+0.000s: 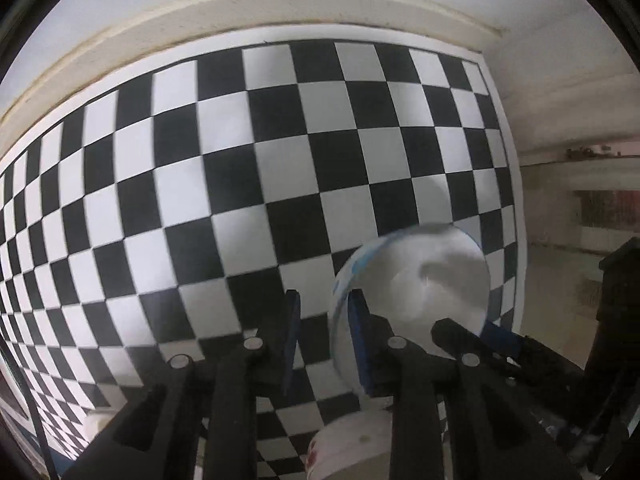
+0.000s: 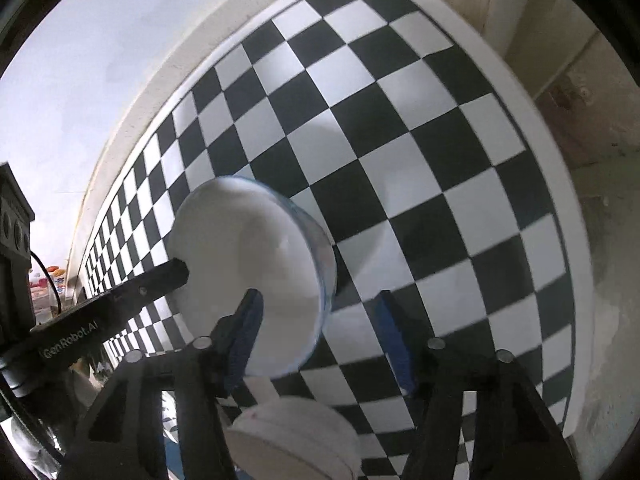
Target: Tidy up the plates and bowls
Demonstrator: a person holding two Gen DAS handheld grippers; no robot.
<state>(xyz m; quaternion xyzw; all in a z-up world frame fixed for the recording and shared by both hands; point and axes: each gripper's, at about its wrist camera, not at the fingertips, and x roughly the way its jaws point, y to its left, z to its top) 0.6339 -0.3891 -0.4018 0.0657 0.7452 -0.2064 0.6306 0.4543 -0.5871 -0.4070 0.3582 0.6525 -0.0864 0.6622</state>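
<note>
A white bowl [image 1: 420, 280] with a bluish rim hangs in the air, tipped on its side with its mouth towards both cameras, in front of a black-and-white checkered board [image 1: 240, 160]. In the left wrist view it sits lower right of centre. The left gripper [image 1: 326, 332] has its fingers fairly narrow, straddling the bowl's left wall: one blue pad [image 1: 358, 344] is inside the bowl, the other outside (whether they actually pinch it I cannot tell). In the right wrist view, the right gripper [image 2: 320, 340] stands wide, with the bowl's right rim between its fingers and the left pad [image 2: 246, 332] across the bowl's mouth. A white dish [image 2: 292, 436] sits at bottom centre.
</note>
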